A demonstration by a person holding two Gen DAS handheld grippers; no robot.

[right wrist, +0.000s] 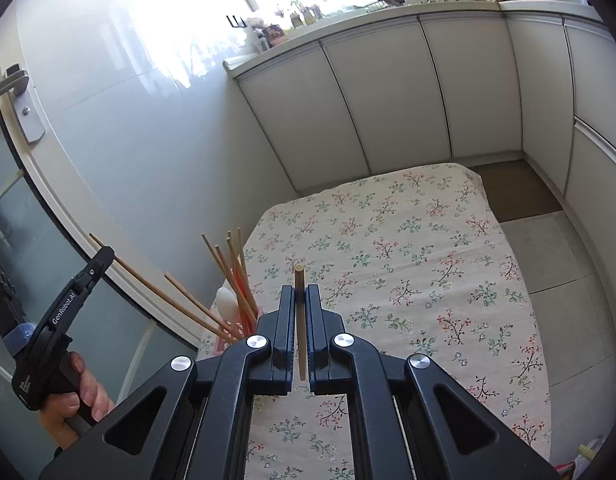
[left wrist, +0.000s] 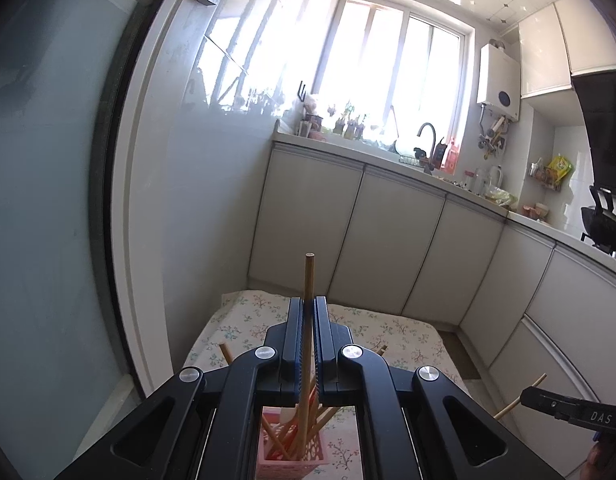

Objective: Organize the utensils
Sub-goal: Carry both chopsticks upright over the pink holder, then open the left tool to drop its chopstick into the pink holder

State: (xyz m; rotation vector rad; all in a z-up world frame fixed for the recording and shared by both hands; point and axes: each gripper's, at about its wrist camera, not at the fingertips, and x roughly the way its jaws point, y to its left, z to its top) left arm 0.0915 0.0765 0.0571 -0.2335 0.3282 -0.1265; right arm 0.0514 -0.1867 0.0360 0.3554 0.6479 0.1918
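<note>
My left gripper [left wrist: 308, 302] is shut on a wooden chopstick [left wrist: 309, 280]. The stick rises above the jaws, and its lower end reaches down into a pink slotted basket [left wrist: 268, 456] holding several chopsticks. In the right wrist view the same basket [right wrist: 238, 326] stands at the table's left edge with several chopsticks, a white spoon [right wrist: 227, 302] and a red utensil. There the left gripper [right wrist: 104, 254] appears at the left, clamped on its slanted chopstick [right wrist: 156, 280]. My right gripper [right wrist: 300, 288] is shut on another chopstick [right wrist: 299, 280] above the floral tablecloth [right wrist: 407, 260].
White kitchen cabinets [right wrist: 387, 92] run behind and to the right of the table, with a strip of floor [right wrist: 547, 264] between. A glass door with a metal handle [right wrist: 24, 112] is on the left. A person's hand [right wrist: 80, 396] grips the left tool.
</note>
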